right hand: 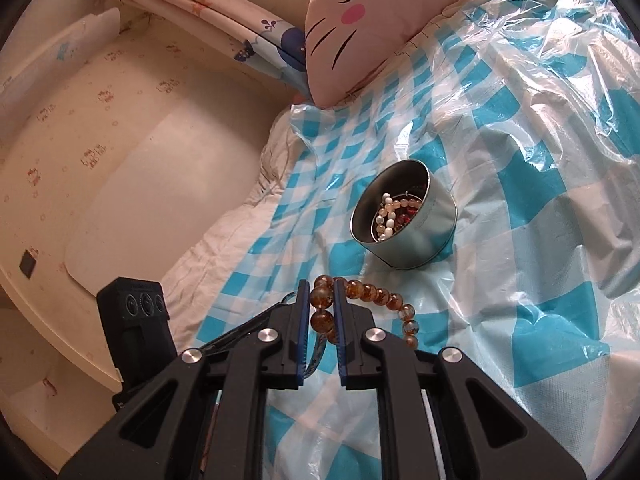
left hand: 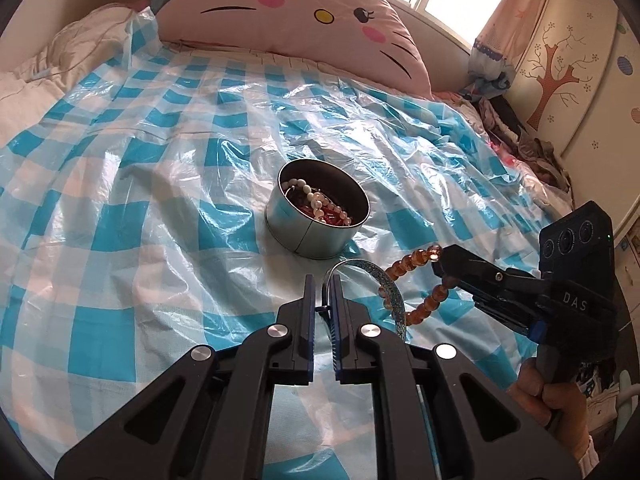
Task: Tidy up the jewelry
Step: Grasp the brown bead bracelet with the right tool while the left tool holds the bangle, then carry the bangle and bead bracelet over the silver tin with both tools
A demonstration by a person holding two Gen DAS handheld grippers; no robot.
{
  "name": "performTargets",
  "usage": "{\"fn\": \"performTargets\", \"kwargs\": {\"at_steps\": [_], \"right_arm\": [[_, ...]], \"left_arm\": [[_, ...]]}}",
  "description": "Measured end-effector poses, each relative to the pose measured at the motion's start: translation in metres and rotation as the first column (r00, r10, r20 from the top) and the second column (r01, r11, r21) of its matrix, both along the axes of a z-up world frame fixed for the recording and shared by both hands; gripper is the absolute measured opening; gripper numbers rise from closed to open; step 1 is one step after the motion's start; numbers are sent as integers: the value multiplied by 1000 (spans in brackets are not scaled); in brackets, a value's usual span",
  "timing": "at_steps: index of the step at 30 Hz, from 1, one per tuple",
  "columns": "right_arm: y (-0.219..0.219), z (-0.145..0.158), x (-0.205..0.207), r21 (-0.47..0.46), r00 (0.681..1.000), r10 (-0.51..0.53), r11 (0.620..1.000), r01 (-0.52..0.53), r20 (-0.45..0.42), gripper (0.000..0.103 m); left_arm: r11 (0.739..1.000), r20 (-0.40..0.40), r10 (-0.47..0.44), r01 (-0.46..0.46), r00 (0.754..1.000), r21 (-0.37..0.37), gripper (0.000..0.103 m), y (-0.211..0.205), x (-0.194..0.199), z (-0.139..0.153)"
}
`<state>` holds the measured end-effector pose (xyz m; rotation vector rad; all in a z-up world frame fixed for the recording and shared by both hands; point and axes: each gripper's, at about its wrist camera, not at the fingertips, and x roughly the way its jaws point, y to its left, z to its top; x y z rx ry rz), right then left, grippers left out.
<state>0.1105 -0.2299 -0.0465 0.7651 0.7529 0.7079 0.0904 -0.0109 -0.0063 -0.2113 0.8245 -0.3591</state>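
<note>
A round metal tin (left hand: 316,232) sits on the blue checked plastic sheet (left hand: 160,200) and holds pearl and red beads (left hand: 320,204). My left gripper (left hand: 323,280) is shut on a blue bangle (left hand: 380,276), held just in front of the tin. My right gripper (left hand: 438,264) is shut on an amber bead bracelet (left hand: 416,304) to the right of the bangle. In the right wrist view my right gripper (right hand: 321,286) clamps the amber bead bracelet (right hand: 372,292) in front of the tin (right hand: 424,236), with the bangle (right hand: 316,356) showing below.
A pink cat-face pillow (left hand: 304,16) lies at the head of the bed. White bedding (left hand: 48,68) lies at the left. A pile of clothes (left hand: 532,144) sits at the right by a cabinet (left hand: 580,60). The left gripper's body (right hand: 136,320) shows in the right wrist view.
</note>
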Motion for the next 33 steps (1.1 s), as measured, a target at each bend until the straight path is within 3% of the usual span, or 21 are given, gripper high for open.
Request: {"fn": "performTargets", "kwargs": {"at_steps": [8,33], "right_arm": [[-15,6,-1,140,999,-14,990,9,37,13],[-25,11,27,292,996,-41,956,14,85,13]], "left_arm": [[998,53,7,-4,999,-62,6,3,-2,12],[999,123,41,-41,992,-4,6,-19,33,25]]}}
